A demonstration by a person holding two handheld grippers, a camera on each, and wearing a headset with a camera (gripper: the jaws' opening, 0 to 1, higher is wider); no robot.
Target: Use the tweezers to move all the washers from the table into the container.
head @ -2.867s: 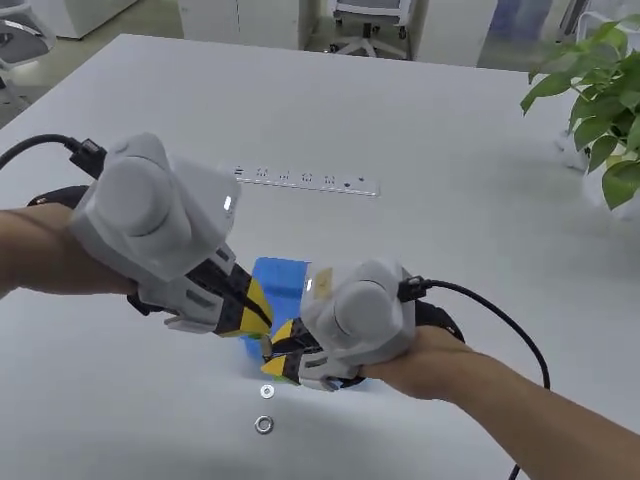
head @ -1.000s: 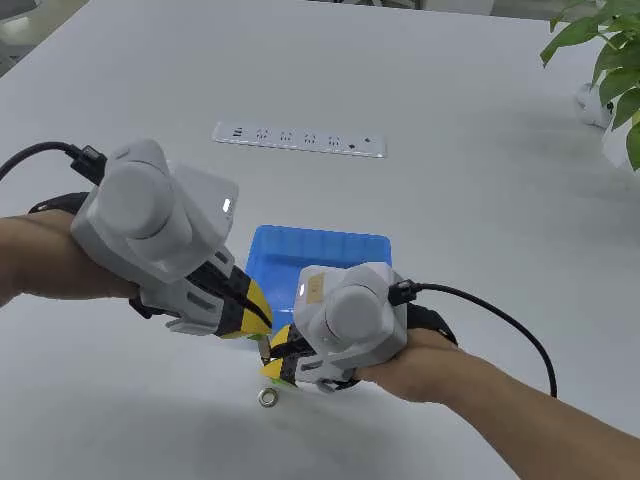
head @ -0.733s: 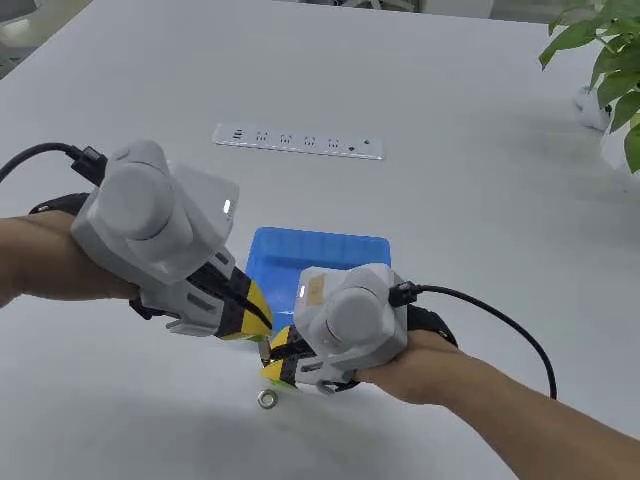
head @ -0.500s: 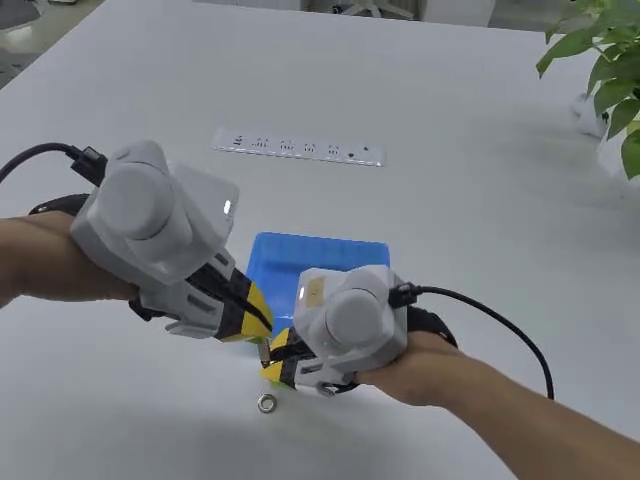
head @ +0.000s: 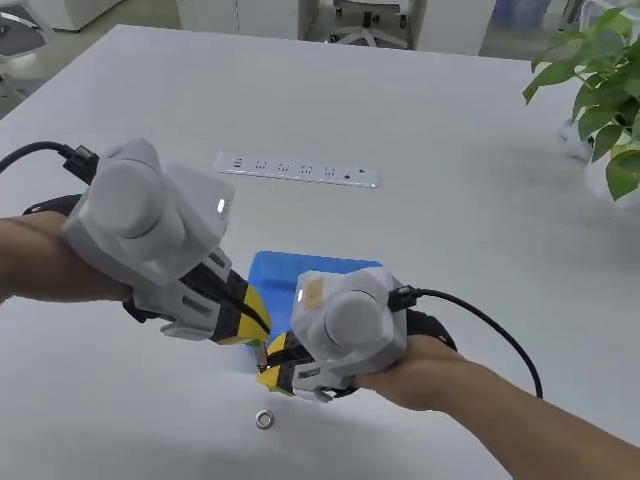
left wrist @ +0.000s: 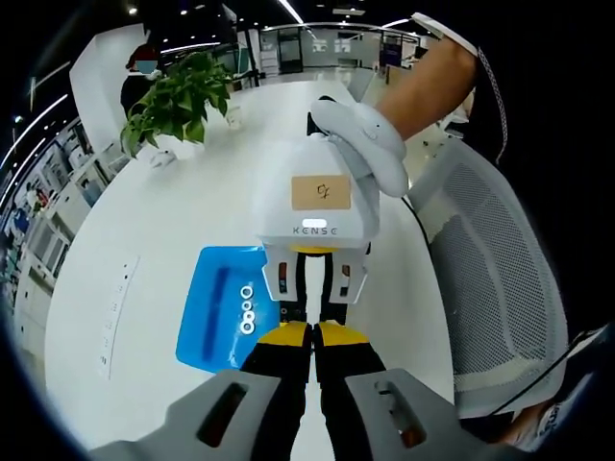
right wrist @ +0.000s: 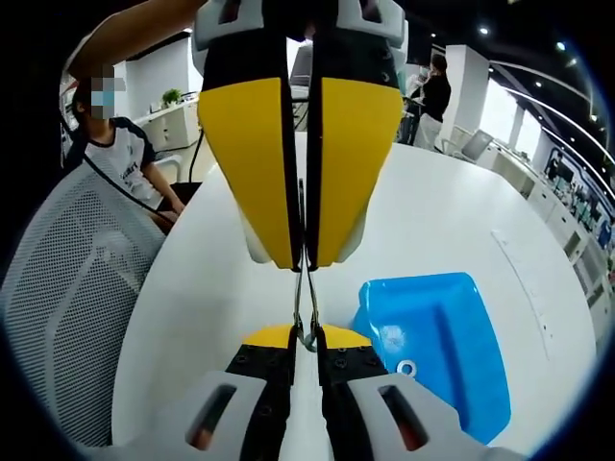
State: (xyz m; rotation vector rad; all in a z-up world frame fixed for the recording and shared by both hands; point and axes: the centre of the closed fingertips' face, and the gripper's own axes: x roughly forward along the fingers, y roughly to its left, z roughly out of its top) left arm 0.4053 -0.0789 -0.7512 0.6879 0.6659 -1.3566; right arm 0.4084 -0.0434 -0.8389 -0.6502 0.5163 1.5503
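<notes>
Tweezers point(right wrist: 304, 298) run lengthwise from left tongs point(right wrist: 300, 261) to right tongs point(right wrist: 306, 351).

Left tongs point(left wrist: 313, 333), right tongs point(right wrist: 306, 342) both clamped, tip-to-tip.

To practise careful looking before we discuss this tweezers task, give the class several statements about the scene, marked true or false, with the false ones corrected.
1. One washer lies on the table, outside the blue container. True.
2. The blue container is empty. False: the left gripper view shows a row of washers inside it.
3. The tweezers lie flat on the table. False: they are off the table, with the left gripper and the right gripper both closed on them.
4. A power strip lies on the table beyond the container. True.
5. In the head view, the plant stands at the left edge. False: it is at the right edge.
</notes>
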